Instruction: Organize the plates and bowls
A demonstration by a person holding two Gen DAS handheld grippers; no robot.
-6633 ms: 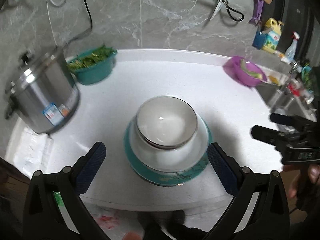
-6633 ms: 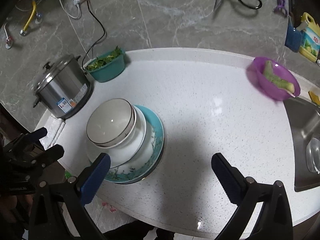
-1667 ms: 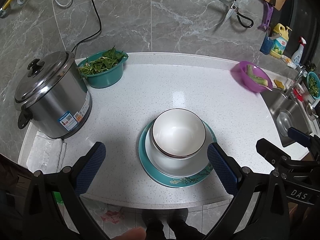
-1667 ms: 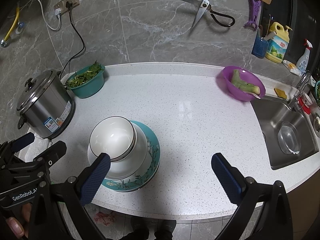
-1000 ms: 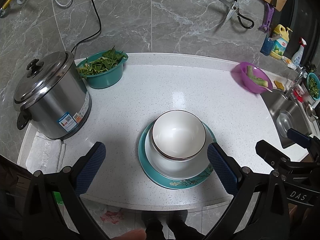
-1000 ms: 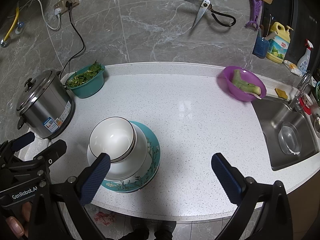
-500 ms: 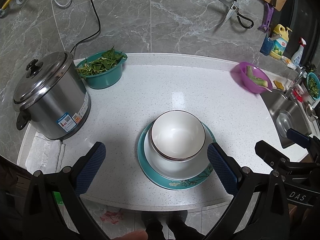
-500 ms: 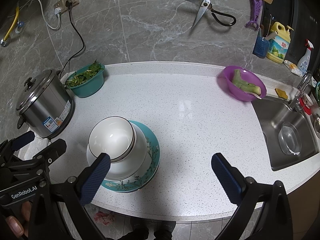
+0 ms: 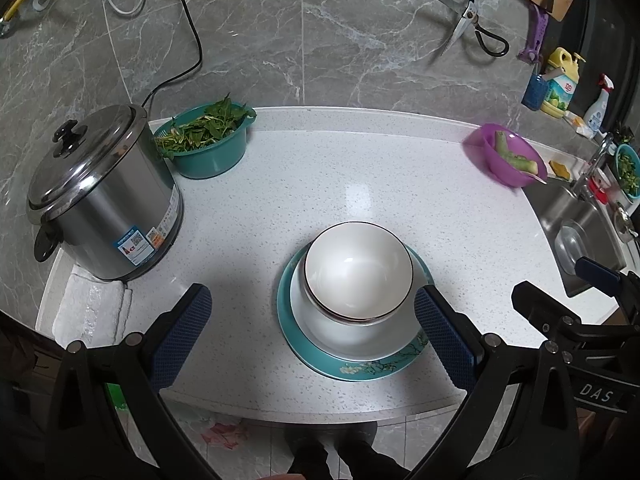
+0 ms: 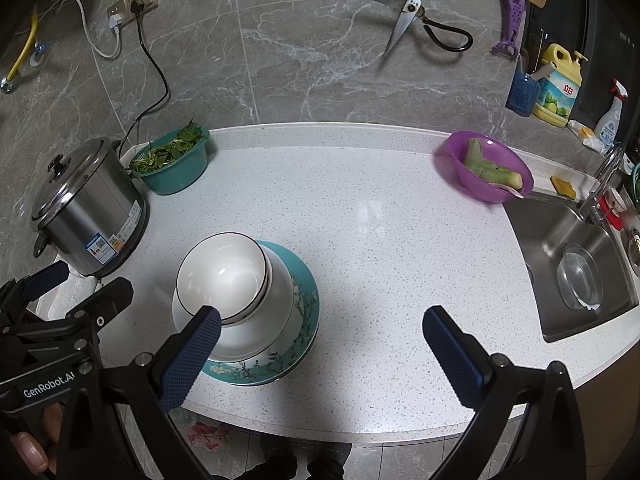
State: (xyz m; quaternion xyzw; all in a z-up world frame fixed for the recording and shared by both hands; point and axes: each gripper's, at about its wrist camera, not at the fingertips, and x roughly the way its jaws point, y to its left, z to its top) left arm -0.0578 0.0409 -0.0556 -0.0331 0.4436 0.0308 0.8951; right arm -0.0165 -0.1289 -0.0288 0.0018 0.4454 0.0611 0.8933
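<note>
A white bowl with a dark rim is nested in a stack on a white plate, which rests on a teal floral plate near the counter's front edge. The right wrist view shows the same bowl and teal plate at lower left. My left gripper hangs open above and in front of the stack, holding nothing. My right gripper is open too, to the right of the stack, empty. Each gripper shows at the edge of the other's view.
A steel rice cooker stands at left with a folded white cloth before it. A teal basin of greens sits behind. A purple bowl of cut vegetable is at right, beside the sink. Scissors hang on the wall.
Since 6.6 s ago both grippers have pulled back and up from the stack. Over the last second almost nothing has moved.
</note>
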